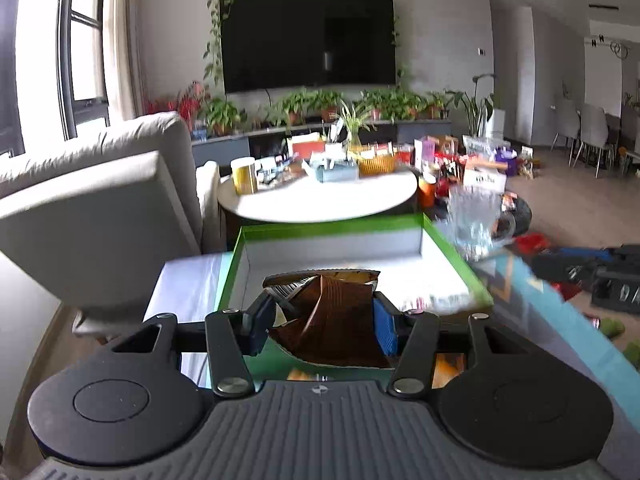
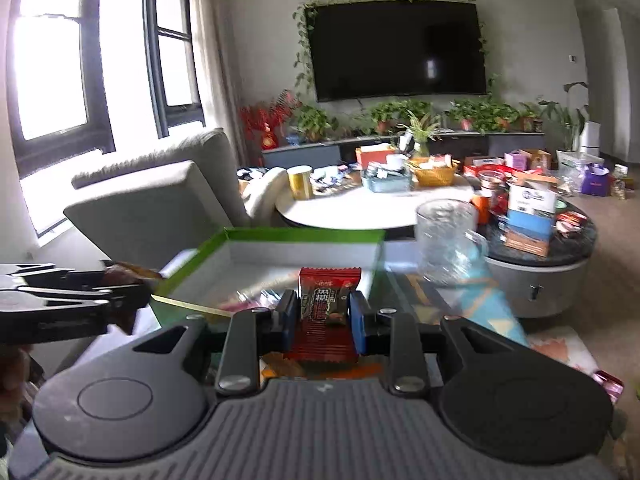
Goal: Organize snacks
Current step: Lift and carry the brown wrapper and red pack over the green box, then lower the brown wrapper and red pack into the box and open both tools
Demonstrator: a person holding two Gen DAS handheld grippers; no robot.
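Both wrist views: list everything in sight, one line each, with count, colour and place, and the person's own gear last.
Green box: one, green rim, white inside, straight ahead of both grippers.
Brown snack packet: one, brown, between the left gripper's pads.
Red snack packet: one, red and black, between the right gripper's pads.
Clear plastic container: one, transparent, right of the box.
Round table: one, white top, beyond the box, cluttered at its far edge.
Gold can: one, gold, table's left edge.
Woven basket: one, orange, on the table.
Sofa: one, grey, left.
Television: one, black, far wall, vines around it.
Potted plants: several, green, under the television.
Left gripper: one, black, blue pads.
Right gripper: one, black, blue pads.
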